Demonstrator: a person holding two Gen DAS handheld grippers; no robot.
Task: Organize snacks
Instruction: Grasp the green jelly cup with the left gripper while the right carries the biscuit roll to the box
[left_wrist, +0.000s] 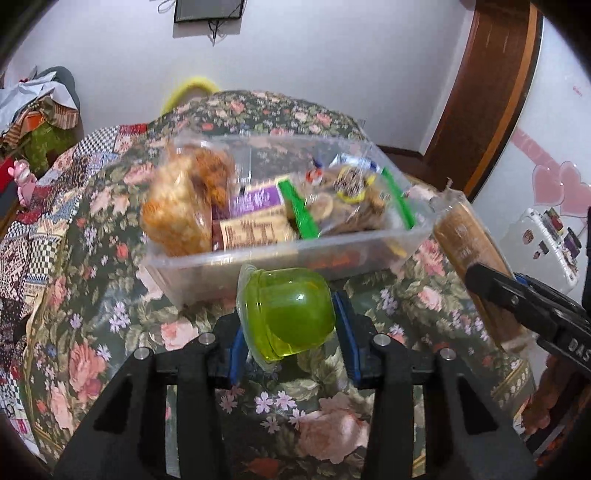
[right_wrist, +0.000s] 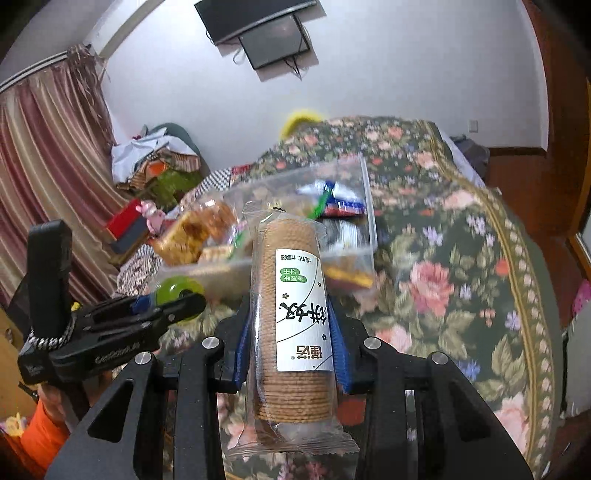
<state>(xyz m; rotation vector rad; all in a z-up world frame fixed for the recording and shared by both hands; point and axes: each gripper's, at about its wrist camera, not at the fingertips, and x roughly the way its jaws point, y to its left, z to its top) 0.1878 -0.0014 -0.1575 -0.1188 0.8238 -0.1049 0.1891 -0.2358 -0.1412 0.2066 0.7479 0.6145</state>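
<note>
Green jelly cup (left_wrist: 291, 314) clamped in left gripper (left_wrist: 290, 328), biscuit sleeve (right_wrist: 293, 325) in right gripper (right_wrist: 291, 332).

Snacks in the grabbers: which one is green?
The jelly cup, clamped in the left gripper. The right gripper holds a brown cracker sleeve.

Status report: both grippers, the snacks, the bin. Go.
Left gripper shut on jelly cup. Right gripper shut on biscuit pack. Bin ahead, part full. Nothing blocking it.
</note>
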